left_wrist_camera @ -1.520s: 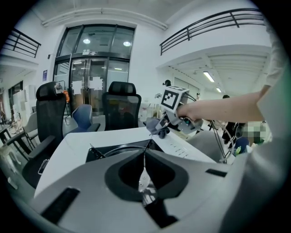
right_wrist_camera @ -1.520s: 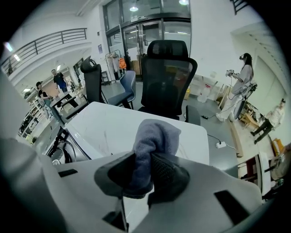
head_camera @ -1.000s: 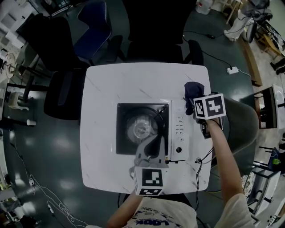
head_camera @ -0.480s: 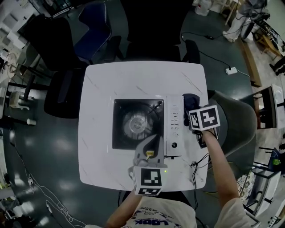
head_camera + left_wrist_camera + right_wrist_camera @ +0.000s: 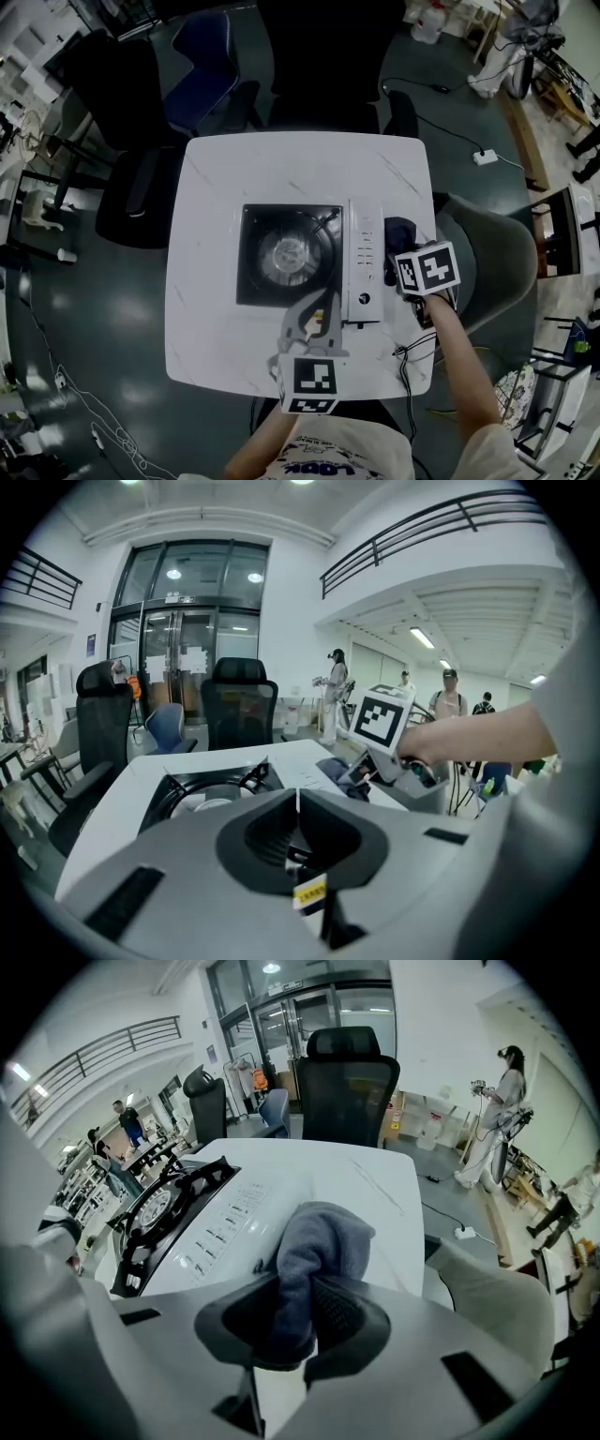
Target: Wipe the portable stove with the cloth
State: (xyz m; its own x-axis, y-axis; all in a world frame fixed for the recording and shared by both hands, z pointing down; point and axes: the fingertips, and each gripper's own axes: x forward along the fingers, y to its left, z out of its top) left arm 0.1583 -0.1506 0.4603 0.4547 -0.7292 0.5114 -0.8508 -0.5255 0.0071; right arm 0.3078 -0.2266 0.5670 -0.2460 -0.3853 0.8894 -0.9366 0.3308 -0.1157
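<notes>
Right gripper view shows your right gripper [image 5: 298, 1302] clamped on the bunched dark blue-grey cloth [image 5: 323, 1241], at the control-panel edge of the white-and-black portable stove [image 5: 220, 1222]. Your left gripper [image 5: 298, 803] is closed, empty, over the stove's near edge.

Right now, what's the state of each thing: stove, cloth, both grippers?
portable stove: flat on the table, burner bare, no flame visible.
cloth: bunched, clamped in the right gripper, beside the stove's control panel.
right gripper: shut on the cloth.
left gripper: jaws together, nothing between them, at the stove's near edge.
</notes>
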